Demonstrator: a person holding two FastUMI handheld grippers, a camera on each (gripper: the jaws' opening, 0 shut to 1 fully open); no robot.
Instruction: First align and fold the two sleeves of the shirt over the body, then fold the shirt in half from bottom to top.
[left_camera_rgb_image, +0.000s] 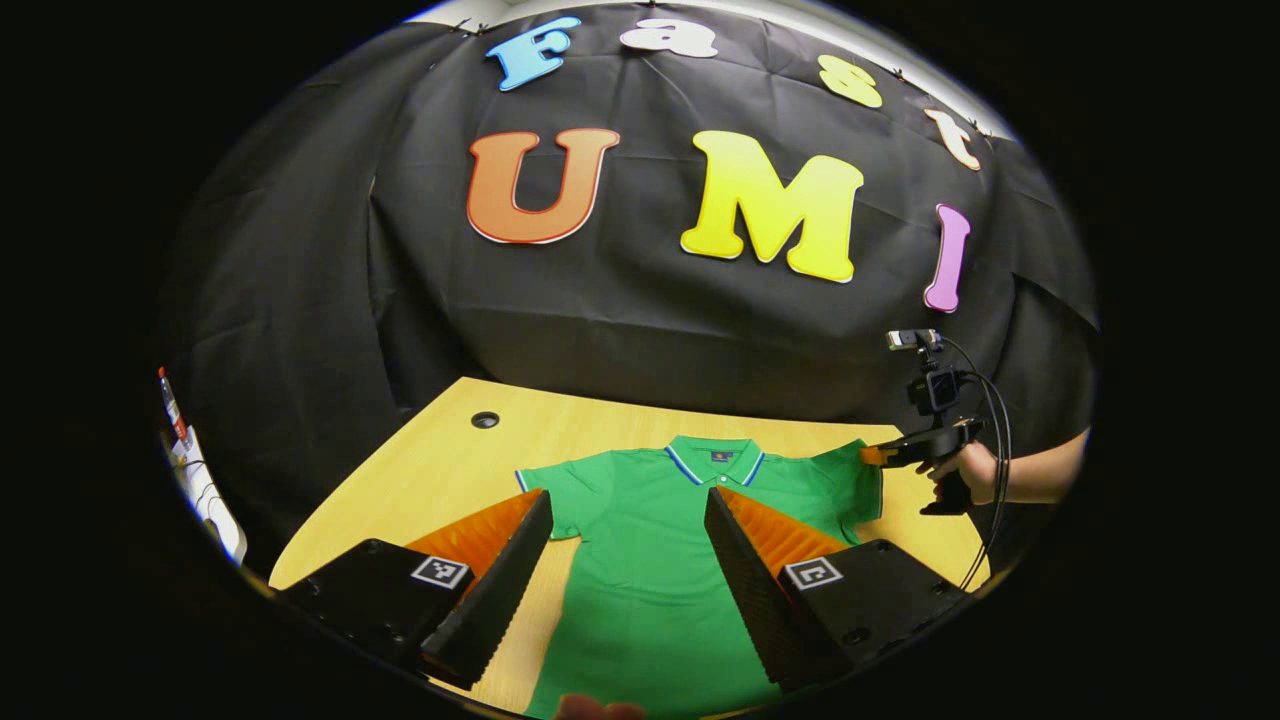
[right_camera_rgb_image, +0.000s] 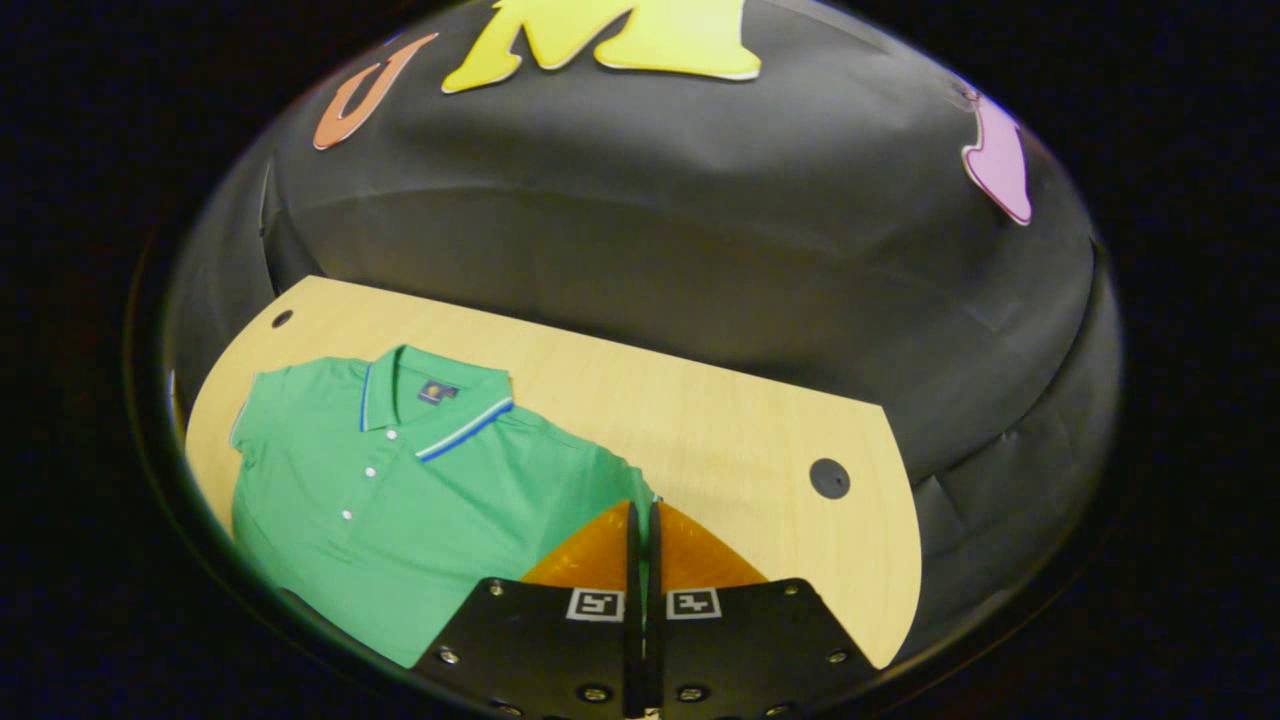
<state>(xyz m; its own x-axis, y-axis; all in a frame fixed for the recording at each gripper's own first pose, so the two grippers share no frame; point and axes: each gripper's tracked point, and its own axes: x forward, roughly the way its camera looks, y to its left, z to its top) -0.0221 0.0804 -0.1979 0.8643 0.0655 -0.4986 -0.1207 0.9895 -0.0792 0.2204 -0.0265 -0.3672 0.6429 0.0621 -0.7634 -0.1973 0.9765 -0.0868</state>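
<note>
A green polo shirt (left_camera_rgb_image: 650, 570) with a blue-and-white trimmed collar lies flat, front up, on the wooden table (left_camera_rgb_image: 450, 450). My left gripper (left_camera_rgb_image: 628, 495) is open above the shirt's chest, with its left finger near the sleeve on that side. Farther right, a hand holds my right gripper (left_camera_rgb_image: 875, 455) at the other sleeve's tip. In the right gripper view the shirt (right_camera_rgb_image: 420, 500) spreads to the left, and my right gripper (right_camera_rgb_image: 640, 508) is shut on the sleeve's edge. A strip of green cloth shows between its fingers.
The table (right_camera_rgb_image: 720, 420) has a round cable hole near each far corner (left_camera_rgb_image: 485, 420) (right_camera_rgb_image: 829, 478). Bare wood lies right of the shirt in the right gripper view. Black cloth walls close the booth behind the table. White items (left_camera_rgb_image: 200, 485) stand off the table's left edge.
</note>
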